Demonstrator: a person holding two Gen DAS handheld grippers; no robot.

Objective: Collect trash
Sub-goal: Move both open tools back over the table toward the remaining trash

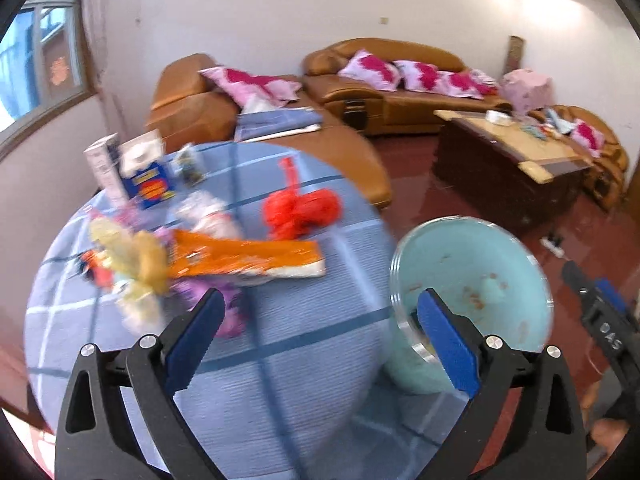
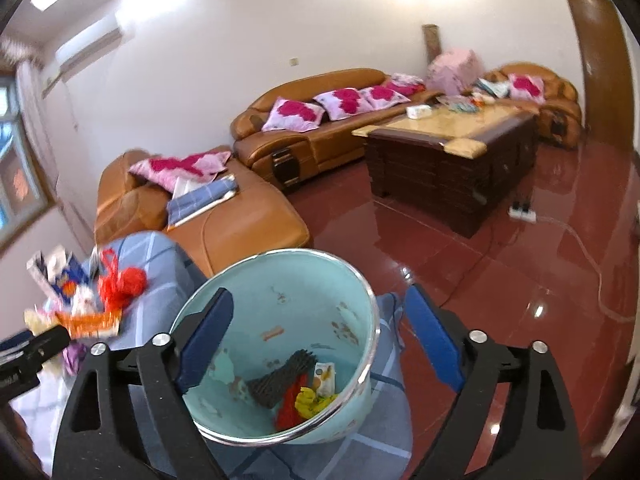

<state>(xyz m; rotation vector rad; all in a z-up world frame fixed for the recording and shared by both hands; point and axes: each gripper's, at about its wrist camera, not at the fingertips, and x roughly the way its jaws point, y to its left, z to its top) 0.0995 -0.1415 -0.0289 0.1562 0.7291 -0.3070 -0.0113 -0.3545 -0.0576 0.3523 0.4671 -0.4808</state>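
Observation:
A round table with a blue checked cloth carries trash: an orange wrapper, a red mesh bag, a yellow crumpled wrapper, a purple wrapper and small boxes. A light blue bin stands at the table's right edge. My left gripper is open and empty above the cloth, near the purple wrapper. In the right wrist view the bin holds dark, red and yellow trash. My right gripper is open and empty over the bin.
Brown leather sofas with pink cushions line the wall. A dark wooden coffee table stands on the red glossy floor. A power strip and cable lie on the floor. A window is at left.

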